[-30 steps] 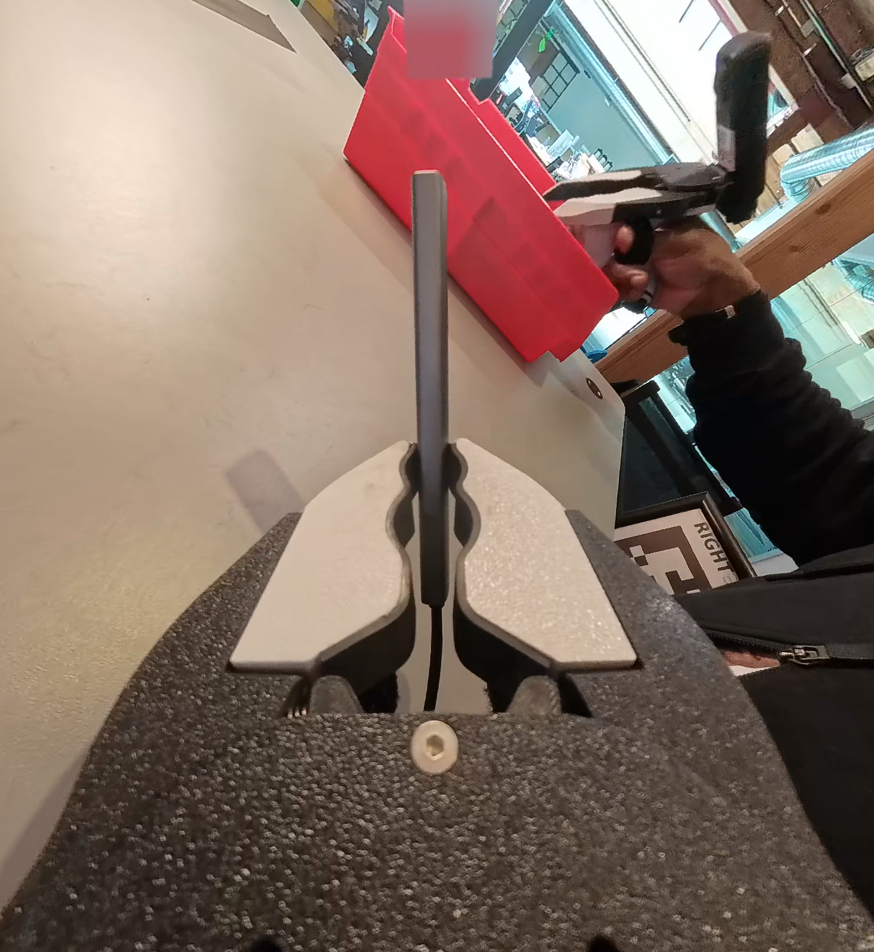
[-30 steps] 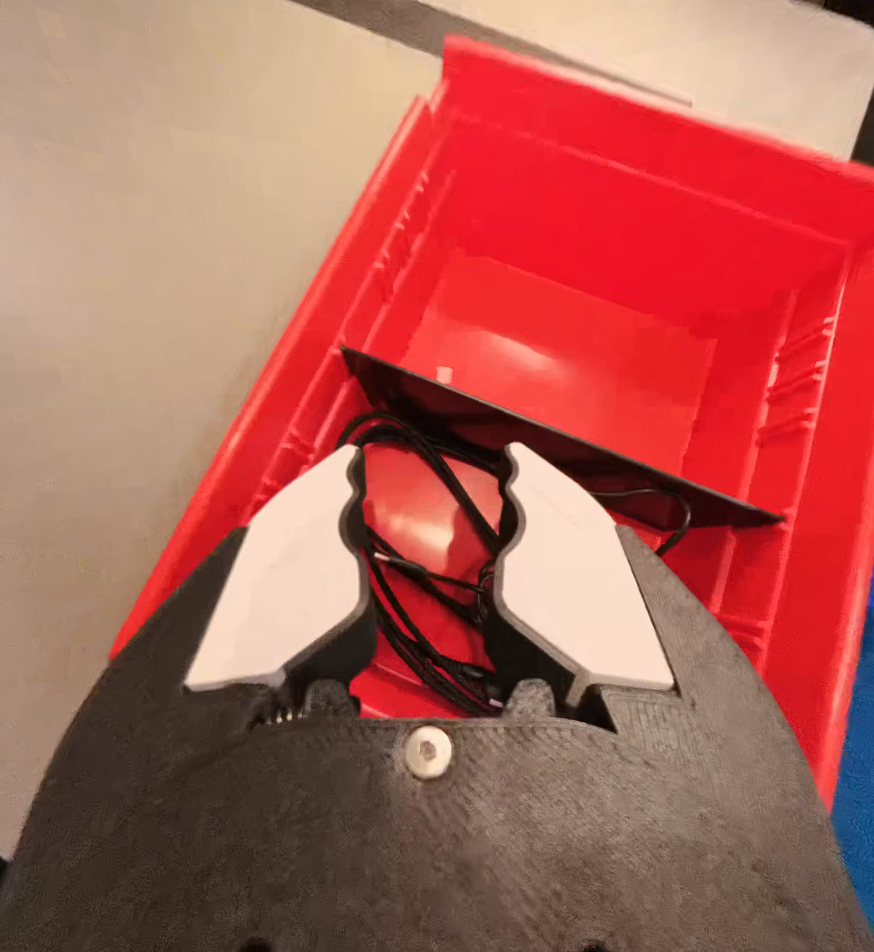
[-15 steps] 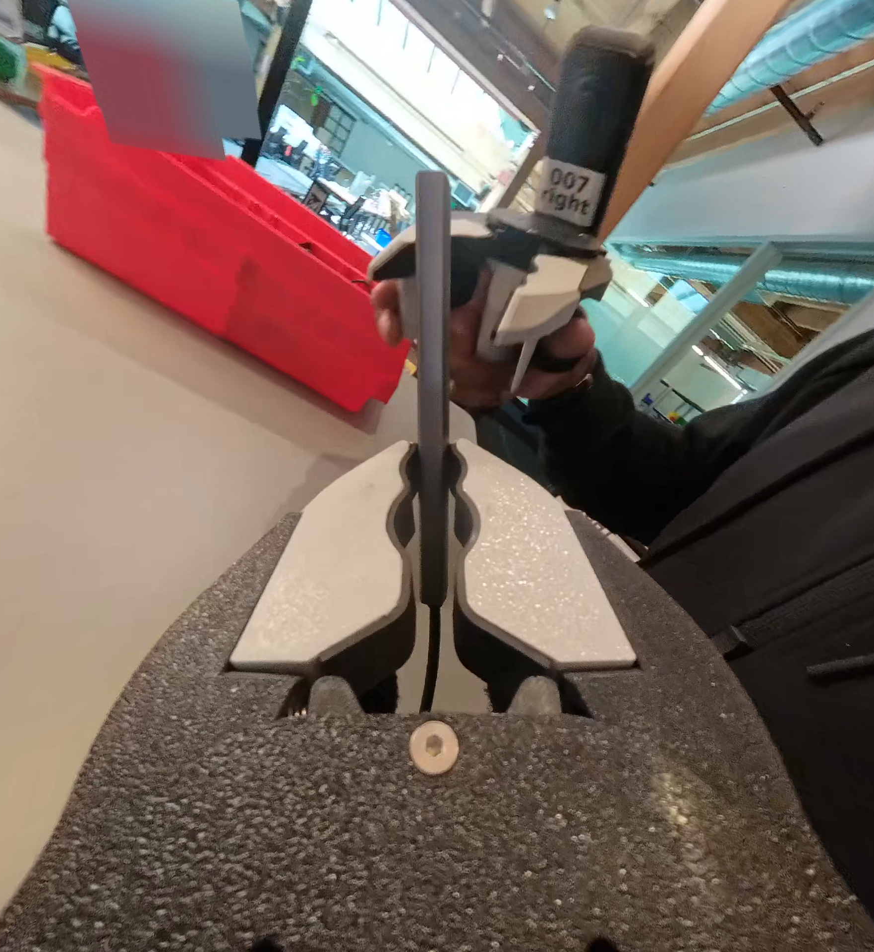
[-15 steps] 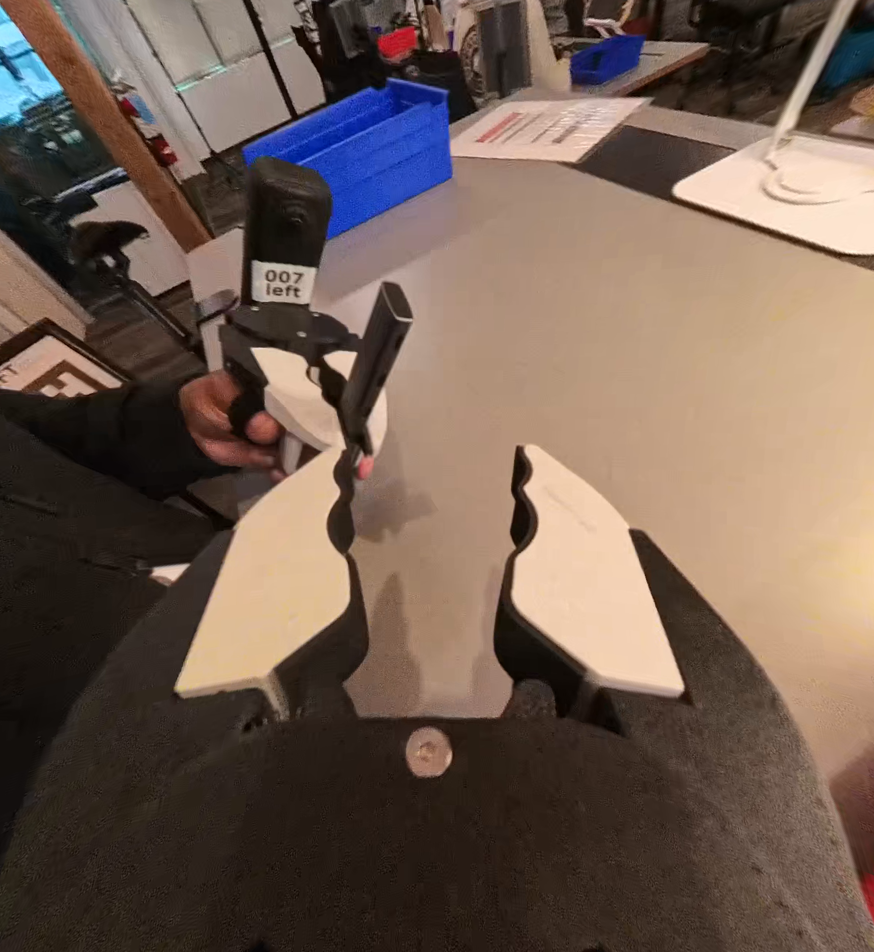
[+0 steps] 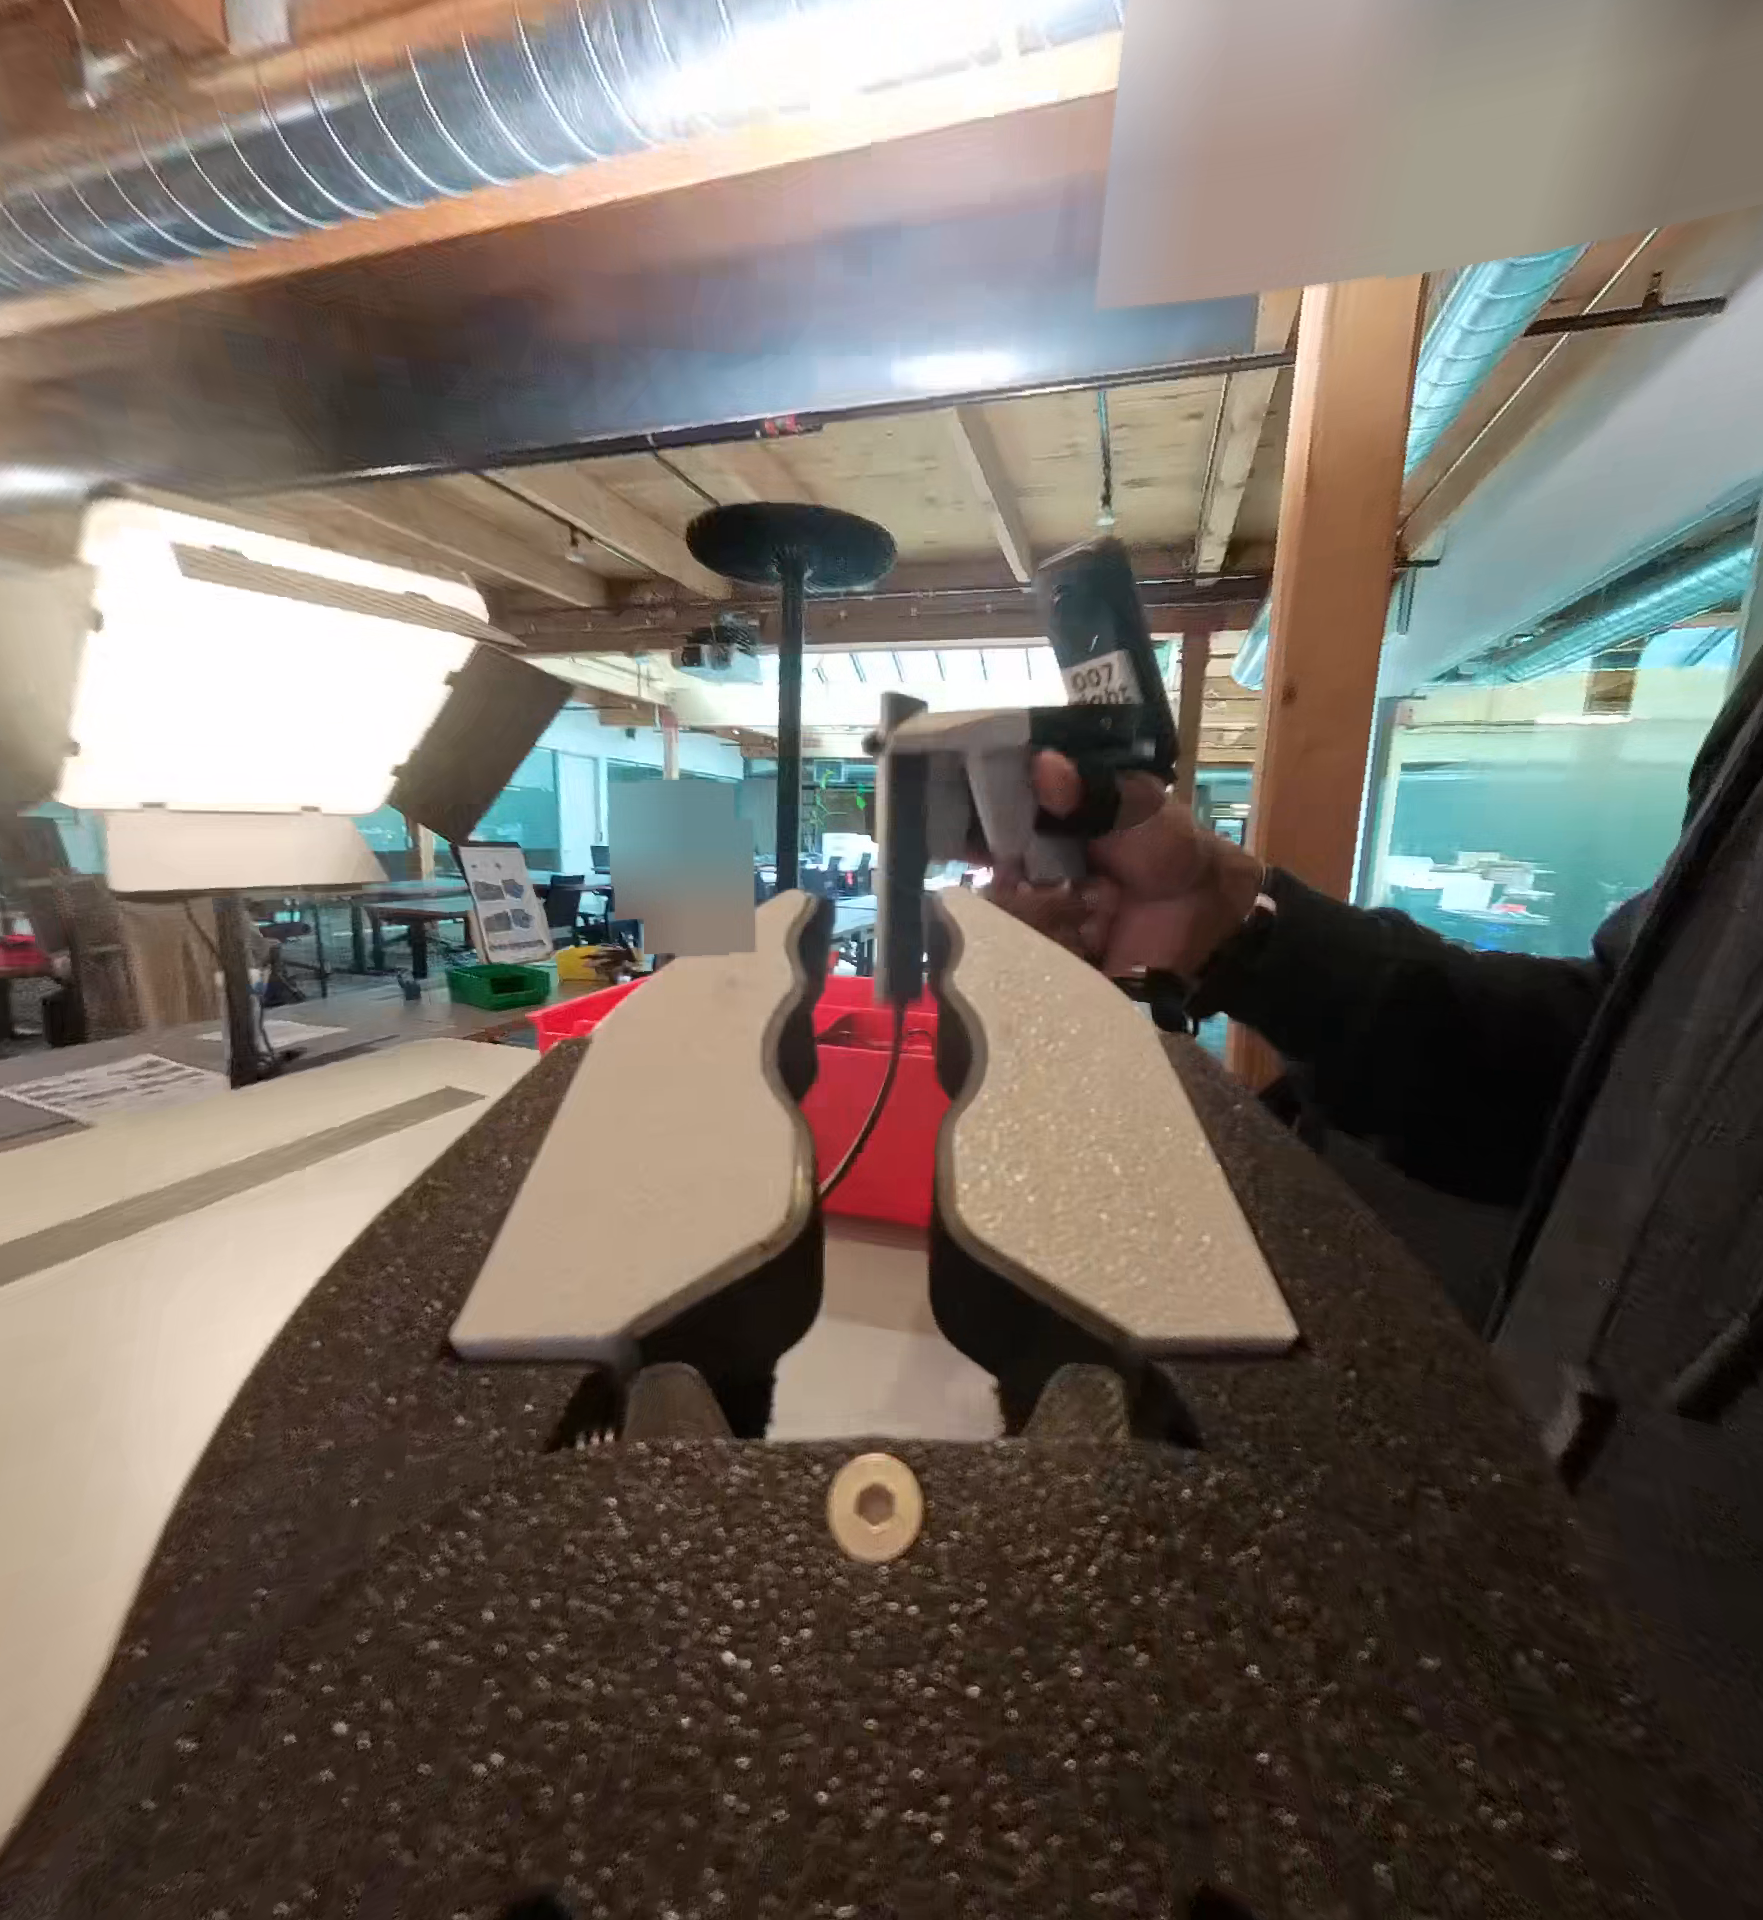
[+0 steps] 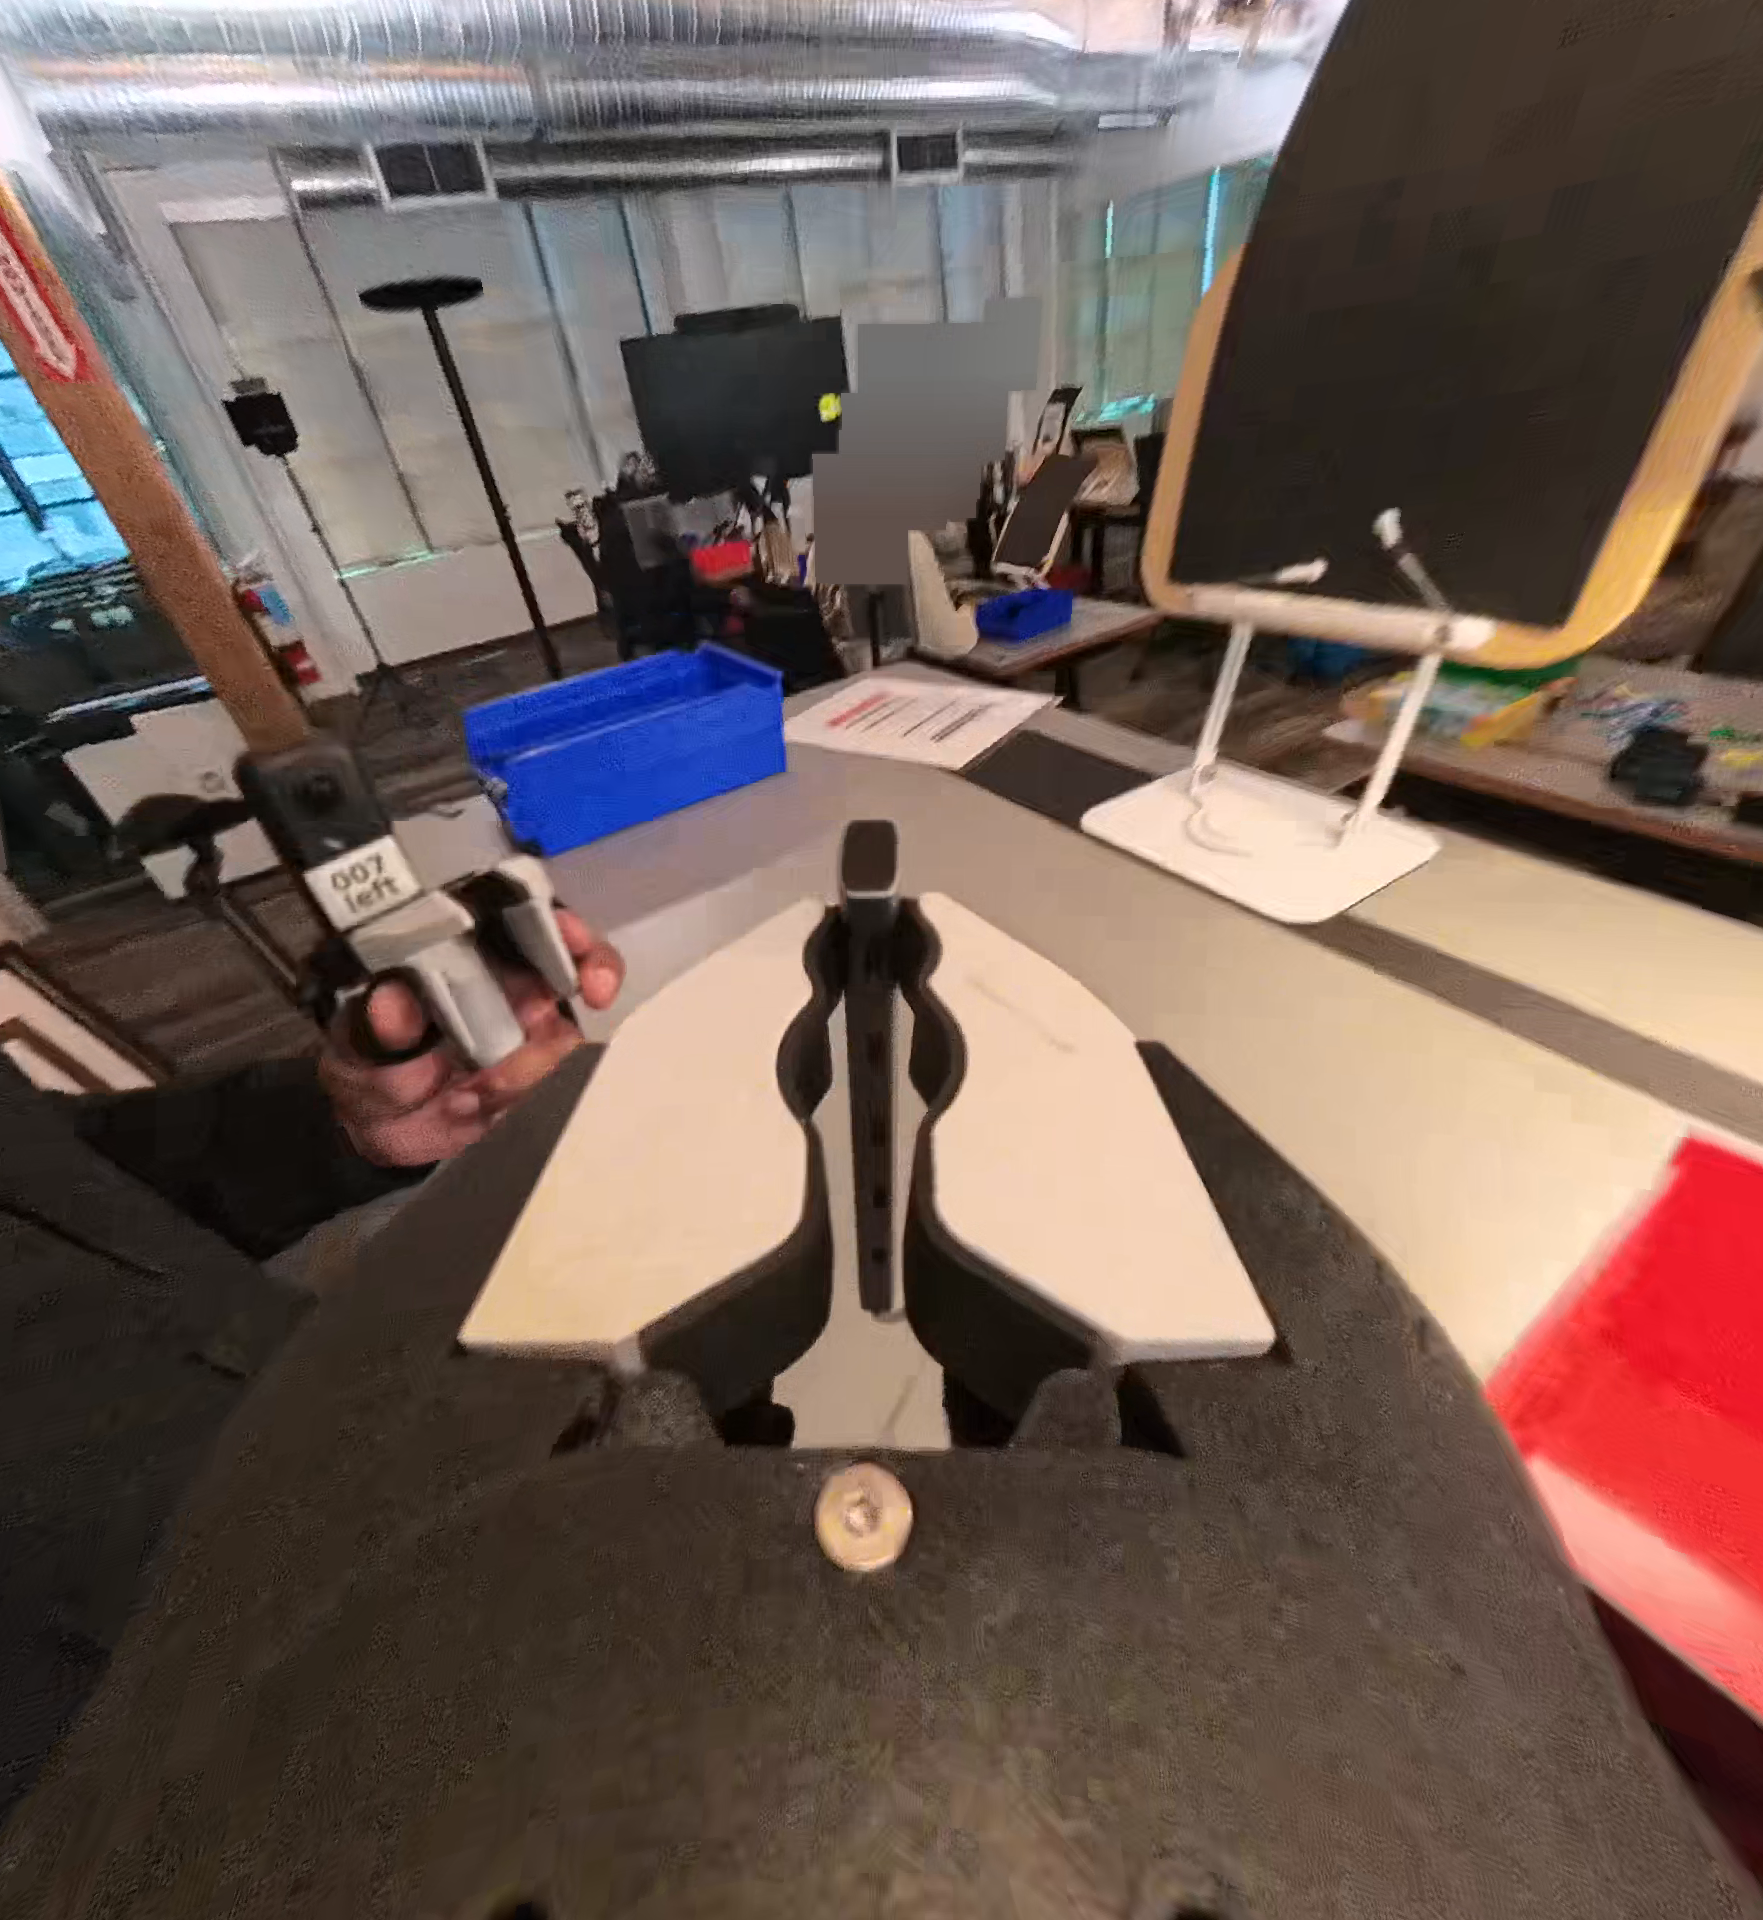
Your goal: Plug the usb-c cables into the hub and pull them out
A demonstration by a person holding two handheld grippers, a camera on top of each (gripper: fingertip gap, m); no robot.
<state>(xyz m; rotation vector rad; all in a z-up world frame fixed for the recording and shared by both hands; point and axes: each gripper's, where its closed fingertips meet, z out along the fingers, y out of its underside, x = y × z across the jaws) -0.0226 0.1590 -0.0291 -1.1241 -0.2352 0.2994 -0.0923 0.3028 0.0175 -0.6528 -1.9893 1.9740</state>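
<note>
The hub (image 6: 872, 1091) is a slim dark grey bar standing on edge between the fingers of my right gripper (image 6: 872, 914), which is shut on it above the table. In the left wrist view the hub (image 5: 903, 831) hangs upright from the right gripper (image 5: 950, 790), and its black cable (image 5: 872, 1112) trails down. My left gripper (image 5: 874, 935) is open and empty, just short of the hub. It also shows at the left of the right wrist view (image 6: 518, 977), held in a hand. The loose USB-C cables are not clearly in view.
The red bin (image 5: 586, 1013) stands on the beige table (image 6: 1376, 1039) behind the hub, and also shows at the right of the right wrist view (image 6: 1687, 1403). A blue bin (image 6: 628, 743) and a white lamp stand (image 6: 1261, 842) sit at the far edge.
The hub has passed from my left gripper to my right one. The left has opened and let go. The right has left the red bin and closed on the hub.
</note>
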